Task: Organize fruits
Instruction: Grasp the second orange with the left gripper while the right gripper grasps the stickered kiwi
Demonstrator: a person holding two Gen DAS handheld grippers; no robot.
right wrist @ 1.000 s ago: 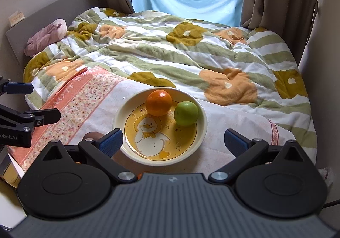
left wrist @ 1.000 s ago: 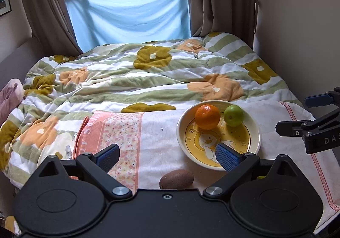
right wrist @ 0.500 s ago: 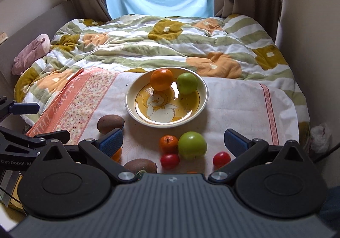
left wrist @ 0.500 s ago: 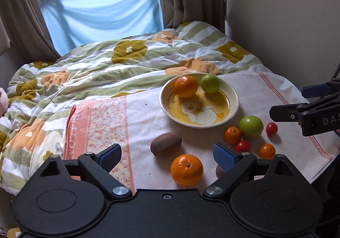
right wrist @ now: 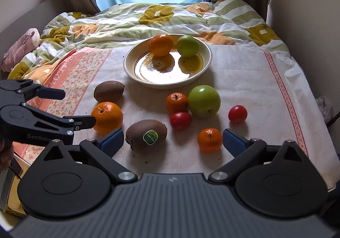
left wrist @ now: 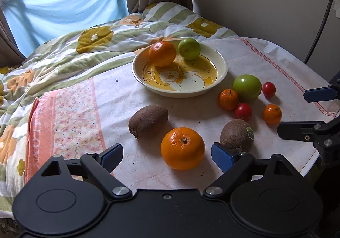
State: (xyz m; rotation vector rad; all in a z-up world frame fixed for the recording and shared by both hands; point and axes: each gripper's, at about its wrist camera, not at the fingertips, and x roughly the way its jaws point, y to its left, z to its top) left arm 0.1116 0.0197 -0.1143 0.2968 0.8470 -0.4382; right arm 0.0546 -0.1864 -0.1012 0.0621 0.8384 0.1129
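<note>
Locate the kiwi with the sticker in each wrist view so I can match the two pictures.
Left wrist view: the stickered kiwi lies lower right, just beyond the left gripper's right finger.
Right wrist view: the same kiwi lies low and centre-left, sticker facing the camera.
Shared landmark: the duck plate, farther back in both.

Fruit count: two large oranges (right wrist: 107, 117) (right wrist: 160, 44), two small mandarins (right wrist: 176, 102) (right wrist: 209, 140), two green apples (right wrist: 204, 100) (right wrist: 188, 46), two kiwis (right wrist: 146, 134) (right wrist: 109, 91), two red tomatoes (right wrist: 180, 120) (right wrist: 237, 114). One plate (right wrist: 131, 68).
</note>
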